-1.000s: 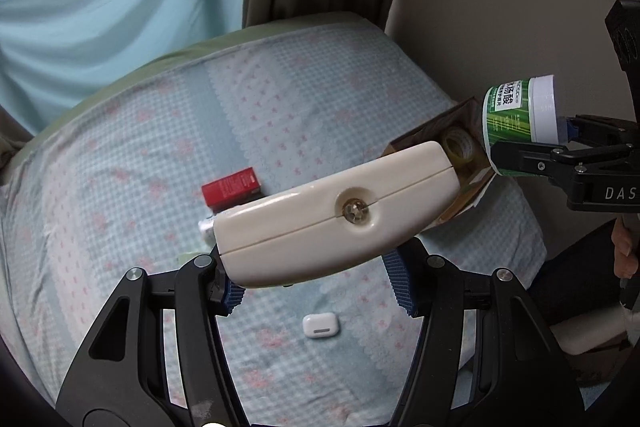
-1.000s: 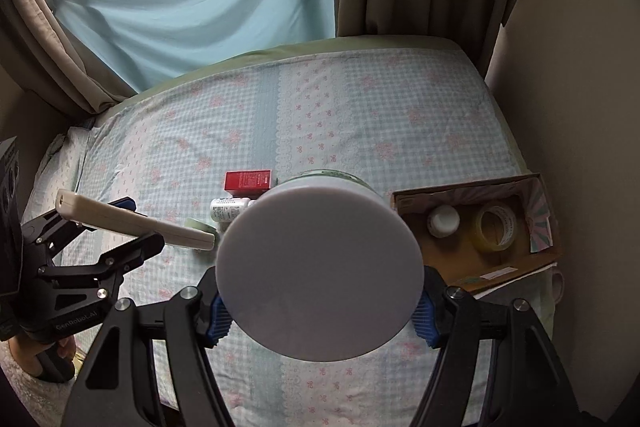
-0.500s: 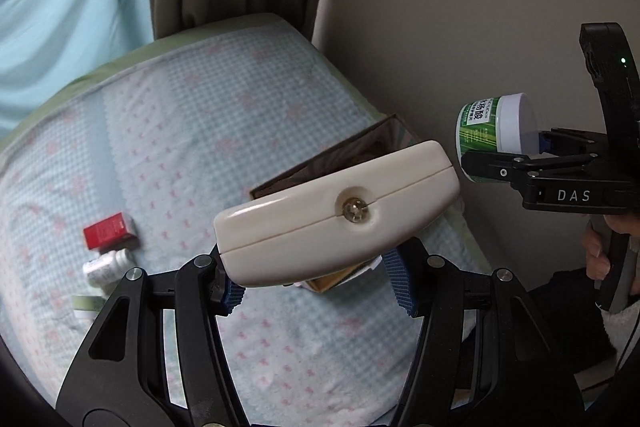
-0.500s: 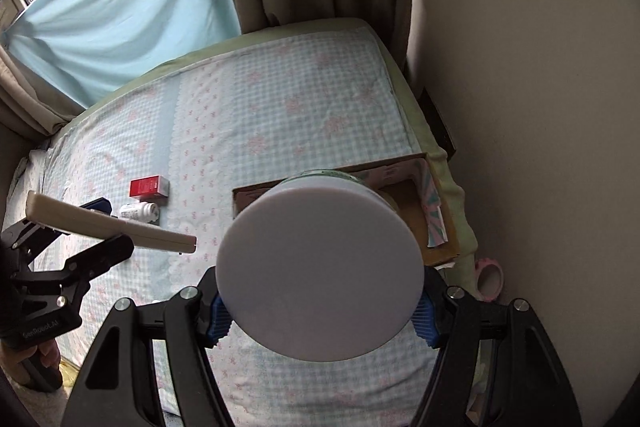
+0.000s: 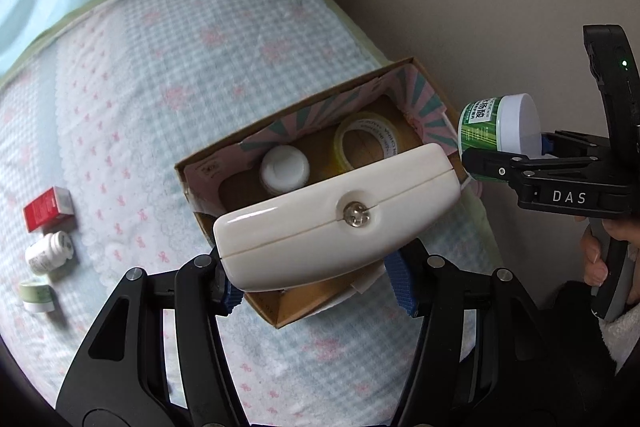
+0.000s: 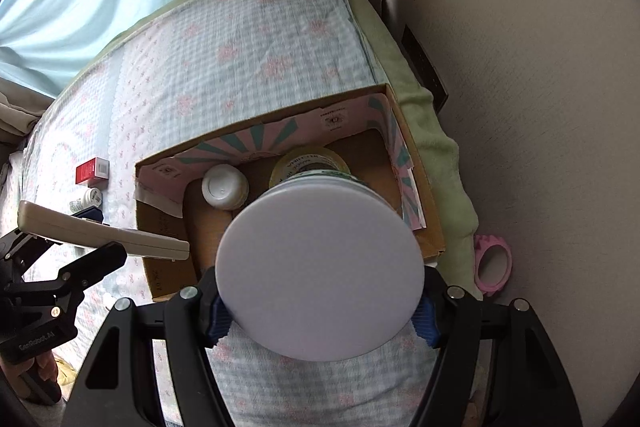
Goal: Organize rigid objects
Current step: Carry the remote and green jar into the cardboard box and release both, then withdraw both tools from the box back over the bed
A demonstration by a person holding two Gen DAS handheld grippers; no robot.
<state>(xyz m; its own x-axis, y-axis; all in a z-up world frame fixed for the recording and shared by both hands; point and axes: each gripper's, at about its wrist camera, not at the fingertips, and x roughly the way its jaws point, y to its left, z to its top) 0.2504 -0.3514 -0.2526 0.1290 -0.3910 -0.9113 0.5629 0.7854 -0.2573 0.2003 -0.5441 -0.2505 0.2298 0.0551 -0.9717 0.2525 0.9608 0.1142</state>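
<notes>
Far left on the bedspread (image 5: 224,39), well apart from the box: 1 red carton (image 5: 47,207), 1 small white bottle (image 5: 49,251) lying on its side just nearer than the carton, and 1 small green-and-white jar (image 5: 36,294) nearest. All 3 not yet boxed.

Left gripper (image 5: 316,277): jaws clamped on a cream oblong case (image 5: 334,219), held flat and level above the near-left part of the cardboard box (image 5: 192,183). In the right wrist view the case reads as a thin slab whose tip overhangs the box's left wall.

Box sits at the right end of the bed, beside the wall. Inside: 1 white-capped bottle (image 5: 285,169) upright at the left, 1 roll of clear tape (image 5: 370,141) to its right. Bare floor shows at the near side and the far right.

Right gripper (image 6: 320,311): jaws closed around a green-labelled jar with white lid (image 5: 496,129), lid facing the camera. The 2 views disagree on whether it hangs over the box's right half or just past its right rim; cannot tell which.

Risks, as judged:
- Case is longer than the free floor looks; released flat, it may land on the bottle cap or bridge the rim and slide off.
- Both grippers converge on 1 small box; they could knock each other or shove the box toward the bed edge.
- Jar released outside the rim would roll into the gap by the wall, where a pink ring (image 6: 493,263) lies.
</notes>
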